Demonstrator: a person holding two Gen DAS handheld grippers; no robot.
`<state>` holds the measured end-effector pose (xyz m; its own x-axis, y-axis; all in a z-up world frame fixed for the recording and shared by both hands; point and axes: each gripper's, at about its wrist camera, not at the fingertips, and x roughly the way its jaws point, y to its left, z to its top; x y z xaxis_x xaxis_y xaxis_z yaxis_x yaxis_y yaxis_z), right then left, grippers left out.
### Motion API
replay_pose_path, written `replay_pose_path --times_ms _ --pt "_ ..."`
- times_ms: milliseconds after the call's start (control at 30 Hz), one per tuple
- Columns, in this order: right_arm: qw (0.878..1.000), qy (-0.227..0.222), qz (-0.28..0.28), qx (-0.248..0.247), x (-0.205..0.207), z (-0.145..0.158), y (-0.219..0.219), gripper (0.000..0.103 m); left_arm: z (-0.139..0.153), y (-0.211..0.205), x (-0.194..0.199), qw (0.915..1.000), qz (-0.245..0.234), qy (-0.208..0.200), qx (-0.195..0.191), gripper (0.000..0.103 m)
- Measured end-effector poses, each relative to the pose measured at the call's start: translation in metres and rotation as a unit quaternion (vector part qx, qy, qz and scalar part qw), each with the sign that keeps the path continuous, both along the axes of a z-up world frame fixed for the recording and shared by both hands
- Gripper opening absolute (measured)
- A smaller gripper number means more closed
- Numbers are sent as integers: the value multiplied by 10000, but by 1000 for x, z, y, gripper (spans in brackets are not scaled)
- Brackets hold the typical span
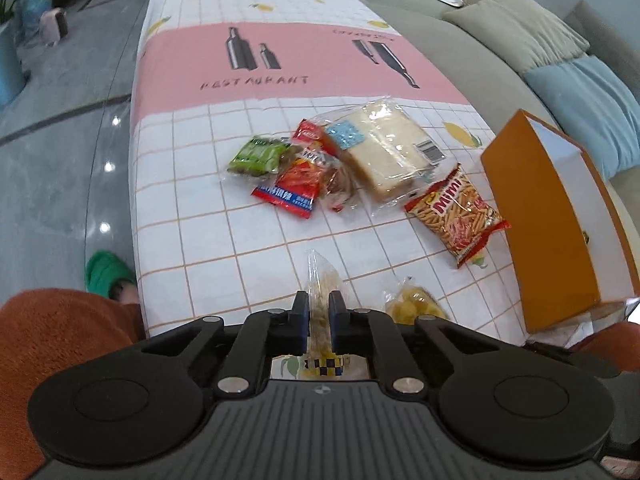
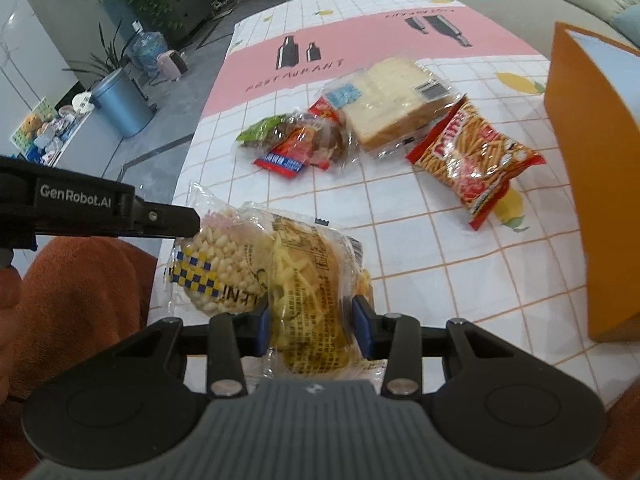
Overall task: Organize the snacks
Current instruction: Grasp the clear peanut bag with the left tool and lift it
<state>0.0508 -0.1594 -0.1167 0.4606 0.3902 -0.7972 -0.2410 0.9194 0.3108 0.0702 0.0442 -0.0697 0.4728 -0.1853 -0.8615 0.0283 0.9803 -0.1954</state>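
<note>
My left gripper (image 1: 319, 308) is shut on a clear puffed-rice cake packet (image 1: 320, 280), held edge-on near the table's front; the packet also shows in the right wrist view (image 2: 218, 264), with the left gripper (image 2: 192, 222) at its top edge. My right gripper (image 2: 311, 316) is shut on a yellow chips packet (image 2: 308, 292), which lies beside the rice packet (image 1: 416, 306). Further back lie a red Mimi sticks bag (image 1: 456, 210), wrapped bread (image 1: 384, 148), a green packet (image 1: 256, 156) and red packets (image 1: 296, 184).
An orange box (image 1: 552, 220) with an open top stands at the table's right edge, also in the right wrist view (image 2: 588, 168). A sofa with cushions (image 1: 520, 28) runs along the right. My knees in orange fabric (image 1: 60, 340) are at the front left.
</note>
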Motion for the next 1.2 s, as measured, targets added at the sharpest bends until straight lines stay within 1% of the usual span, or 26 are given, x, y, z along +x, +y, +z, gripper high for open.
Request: replay_pose_path --times_ms 133,267,333,433,567,633,767,867,1033,1100,1167,1200 --pt "10000 -45 -78 23 -4 6 -5 39 1 -10 -3 9997 -204 -5 134 9" --pt "9993 217 -140 275 -4 -1 -7 39 -6 -20 -6 9986 -472 230 -79 9" --pt "9992 301 -165 226 -4 -4 -5 39 -13 -24 -6 9981 -520 329 -85 9" --pt "9989 406 -216 74 -3 -10 -6 39 -15 -29 -8 9978 -602 285 12 9" --pt "9980 553 -284 124 -2 -16 -10 39 -14 -28 -5 9967 -670 334 -322 11" --pt "9976 583 -325 165 0 -17 -11 39 -15 -29 -3 9961 -679 362 -423 12" --pt "9951 777 -552 269 2 -17 -21 39 -17 -31 3 9935 -688 462 -782 13" --pt "9929 890 -671 412 1 -18 -32 39 -21 -37 6 9923 -737 511 -853 15" --pt "9899 991 -759 668 1 -21 -43 39 -23 -45 8 9922 -808 549 -771 18" --pt "9890 1014 -767 758 1 -22 -46 39 -24 -47 9 9928 -807 585 -666 27" --pt "9877 1047 -792 852 2 -23 -49 39 -27 -51 8 9940 -779 654 -398 32" --pt "9872 1059 -801 885 2 -24 -50 40 -28 -53 7 9944 -769 676 -266 32"
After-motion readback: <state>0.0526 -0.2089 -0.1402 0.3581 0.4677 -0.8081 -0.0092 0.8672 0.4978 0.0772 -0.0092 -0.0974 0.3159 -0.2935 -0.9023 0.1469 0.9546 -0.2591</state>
